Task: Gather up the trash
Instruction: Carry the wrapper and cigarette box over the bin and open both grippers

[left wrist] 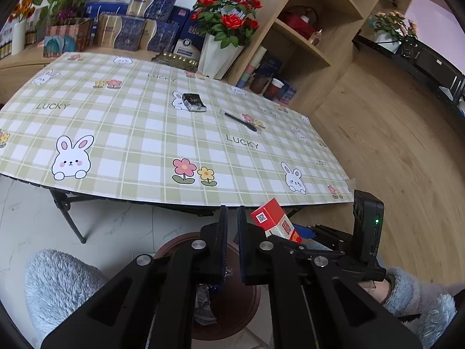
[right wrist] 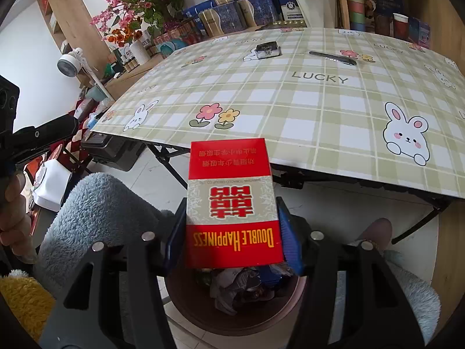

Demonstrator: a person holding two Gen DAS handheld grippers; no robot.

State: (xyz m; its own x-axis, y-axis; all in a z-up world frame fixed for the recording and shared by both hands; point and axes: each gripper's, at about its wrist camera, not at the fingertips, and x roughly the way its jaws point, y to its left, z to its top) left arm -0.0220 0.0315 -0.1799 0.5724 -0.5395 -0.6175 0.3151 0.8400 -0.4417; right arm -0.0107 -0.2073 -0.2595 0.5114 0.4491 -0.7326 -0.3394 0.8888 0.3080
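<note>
Right gripper (right wrist: 232, 232) clamps a red cigarette pack (right wrist: 232, 203) by its sides, "Double Happiness" print upside down to the cam, held just off the table's (right wrist: 290, 110) near edge & directly above a round brown trash bin (right wrist: 186, 305) on the floor w/ crumpled wrappers inside. Left gripper (left wrist: 232, 226) is nearly closed, only a narrow gap btwn pads, nothing in it; it hangs over the same bin, the pack just to its right. On the checked bunny tablecloth, well apart from the grippers: a small dark box (left wrist: 194, 102) mid-table & a black pen (left wrist: 240, 122) near it to the right, not touching.
</note>
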